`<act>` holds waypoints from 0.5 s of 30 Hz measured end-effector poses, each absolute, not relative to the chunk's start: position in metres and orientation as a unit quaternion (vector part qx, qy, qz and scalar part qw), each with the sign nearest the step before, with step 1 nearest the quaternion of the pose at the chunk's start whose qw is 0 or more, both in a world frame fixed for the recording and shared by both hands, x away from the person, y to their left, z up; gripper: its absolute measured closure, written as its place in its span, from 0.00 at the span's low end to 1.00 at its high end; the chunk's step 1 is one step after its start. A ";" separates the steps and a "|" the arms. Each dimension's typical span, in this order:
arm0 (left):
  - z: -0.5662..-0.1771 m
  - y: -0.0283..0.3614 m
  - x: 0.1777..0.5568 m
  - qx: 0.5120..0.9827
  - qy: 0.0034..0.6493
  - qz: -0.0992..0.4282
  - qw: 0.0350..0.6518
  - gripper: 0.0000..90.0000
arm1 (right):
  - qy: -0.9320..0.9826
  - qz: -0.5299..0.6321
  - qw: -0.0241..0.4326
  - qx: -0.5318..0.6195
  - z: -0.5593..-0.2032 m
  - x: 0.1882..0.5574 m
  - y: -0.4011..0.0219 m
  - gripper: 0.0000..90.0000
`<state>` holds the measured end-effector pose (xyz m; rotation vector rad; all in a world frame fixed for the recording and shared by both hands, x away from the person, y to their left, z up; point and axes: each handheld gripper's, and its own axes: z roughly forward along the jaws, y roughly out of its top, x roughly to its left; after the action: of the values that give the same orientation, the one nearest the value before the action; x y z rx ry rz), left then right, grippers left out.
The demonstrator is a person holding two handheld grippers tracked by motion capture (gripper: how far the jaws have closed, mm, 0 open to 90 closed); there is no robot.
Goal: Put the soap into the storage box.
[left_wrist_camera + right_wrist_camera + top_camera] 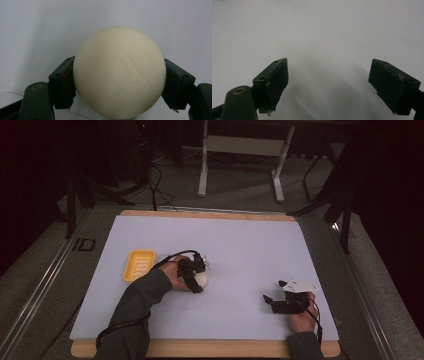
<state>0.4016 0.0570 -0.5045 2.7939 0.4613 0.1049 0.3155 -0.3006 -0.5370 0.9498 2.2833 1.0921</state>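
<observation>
A cream oval bar of soap [119, 72] with an embossed mark lies on the white sheet, and both jaws of my left gripper [119, 86] press its sides. From above, the soap [202, 279] shows just right of the yellow soap dish [138, 265], with the left gripper [196, 281] over it. Farther right, near the front edge, my right gripper [274, 291] rests on the sheet with its jaws wide apart. Nothing lies between its jaws in the right gripper view [328, 87].
A white sheet [240, 245] covers the wooden table top. A desk frame [240, 150] and cables stand on the floor beyond the far edge. Dark curtains hang at both sides.
</observation>
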 end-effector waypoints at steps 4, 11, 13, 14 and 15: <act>-0.501 0.059 0.401 0.972 0.165 0.034 0.161 0.28 | 0.825 0.394 0.217 0.343 -0.537 0.316 -0.301 0.18; -0.491 0.064 0.400 0.971 0.163 0.036 0.168 0.28 | 0.825 0.394 0.218 0.343 -0.537 0.315 -0.301 0.18; -0.490 0.064 0.400 0.971 0.163 0.037 0.169 0.28 | 0.824 0.394 0.217 0.343 -0.537 0.315 -0.301 0.18; -0.489 0.064 0.400 0.971 0.164 0.038 0.170 0.28 | 0.824 0.394 0.218 0.343 -0.537 0.315 -0.301 0.18; -0.488 0.065 0.400 0.971 0.162 0.037 0.169 0.28 | 0.825 0.394 0.217 0.343 -0.537 0.315 -0.301 0.18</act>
<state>0.4001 0.0650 -0.4885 2.7619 0.4607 0.1066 0.3155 -0.3007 -0.5369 0.9496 2.2837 1.0912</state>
